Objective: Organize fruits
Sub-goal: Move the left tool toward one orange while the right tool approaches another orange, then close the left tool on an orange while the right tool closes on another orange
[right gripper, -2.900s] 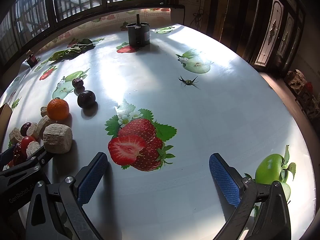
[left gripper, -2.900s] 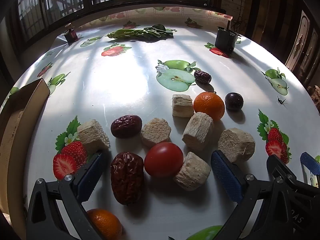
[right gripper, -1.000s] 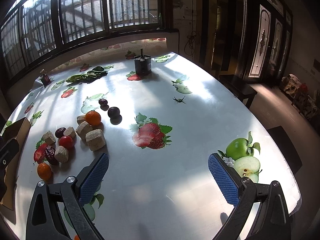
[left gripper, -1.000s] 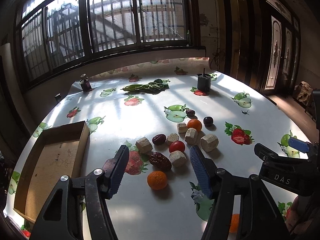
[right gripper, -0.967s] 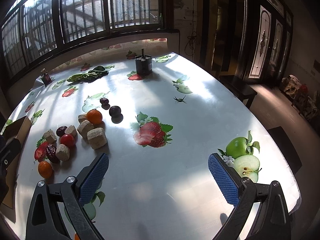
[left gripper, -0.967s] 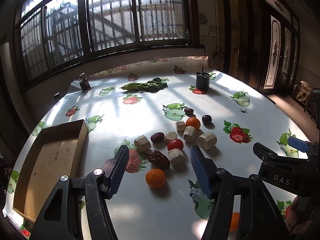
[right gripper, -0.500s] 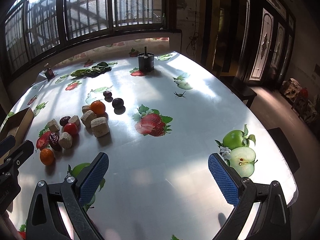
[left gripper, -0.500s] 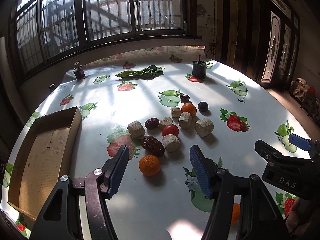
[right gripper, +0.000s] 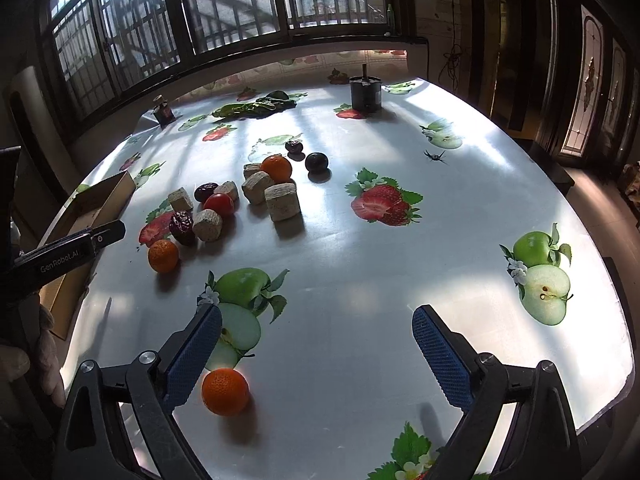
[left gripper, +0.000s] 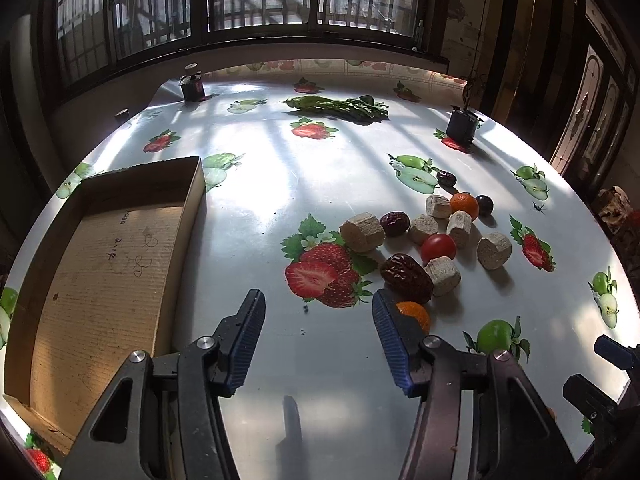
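Fruit lies in a loose cluster on the fruit-print table: a red tomato (left gripper: 438, 246), two dark dates (left gripper: 406, 278), oranges (left gripper: 464, 205), a dark plum (left gripper: 485, 204) and several beige cork-like chunks (left gripper: 362, 232). One orange (left gripper: 416, 314) lies just behind my left gripper's right finger. An open cardboard box (left gripper: 108, 256) lies at the left. My left gripper (left gripper: 318, 338) is open and empty above the table. My right gripper (right gripper: 316, 354) is open and empty; an orange (right gripper: 224, 391) lies beside its left finger.
A dark cylinder (right gripper: 365, 94), a small jar (right gripper: 162, 111) and green leaves (right gripper: 254, 109) sit at the far side by the window. A small spider figure (right gripper: 435, 156) lies at the right. The table edge runs close on the right.
Both grippers have pulled back and risen from the fruit cluster. The left view has swung left, bringing the cardboard box closer. An orange now shows beside the right gripper's left finger.
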Tool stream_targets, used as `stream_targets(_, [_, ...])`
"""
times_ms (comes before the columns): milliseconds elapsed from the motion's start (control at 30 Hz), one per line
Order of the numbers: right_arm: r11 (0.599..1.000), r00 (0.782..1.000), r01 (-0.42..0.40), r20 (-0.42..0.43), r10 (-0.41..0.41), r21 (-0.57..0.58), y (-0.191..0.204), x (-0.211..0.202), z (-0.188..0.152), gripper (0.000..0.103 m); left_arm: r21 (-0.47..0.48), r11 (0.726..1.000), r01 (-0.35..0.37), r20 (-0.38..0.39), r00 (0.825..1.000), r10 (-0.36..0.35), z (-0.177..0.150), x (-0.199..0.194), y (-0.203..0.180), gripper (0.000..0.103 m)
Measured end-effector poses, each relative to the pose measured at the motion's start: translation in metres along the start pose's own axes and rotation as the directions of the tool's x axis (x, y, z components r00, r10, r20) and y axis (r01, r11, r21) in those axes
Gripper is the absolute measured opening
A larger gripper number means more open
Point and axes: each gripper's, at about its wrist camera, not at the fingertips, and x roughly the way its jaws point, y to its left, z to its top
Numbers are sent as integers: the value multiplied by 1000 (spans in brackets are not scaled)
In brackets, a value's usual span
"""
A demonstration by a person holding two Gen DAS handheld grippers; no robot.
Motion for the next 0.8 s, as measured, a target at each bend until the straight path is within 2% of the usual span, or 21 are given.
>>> stream_targets(133, [996,997,-64,-45,61,-55,20,8,-11,85,54,996,71,-47,997,-69,-2,14,-15,55])
stream_targets(267, [993,993,-85,-84,78,-80,30,18,-18,81,151,987,57,-36,998,-53,-4,21,-37,55])
stream_targets(400, [992,991,-98,-105,89,-85,34,23,-20,77,202,978,52,-29,998,-47,-4,22,-49,55])
stream_targets(500, [991,990,-94,-111,83,-96,37,25,-21,74,223,973,68,-38,997,-61,-5,22,-52,55])
stream_targets(567, [990,990,-93,-117,81,-101,39,27,-23,68,223,971,86,-48,996,-77,-6,23,-53,55])
stream_targets(700, [991,991,-80,-117,67,-106,39,28,-24,59,216,964,152,-94,986,-135,-9,28,-54,55])
stream_targets(800, [992,991,-75,-115,63,-103,38,28,-23,52,228,961,153,-114,985,-130,-14,33,-59,54])
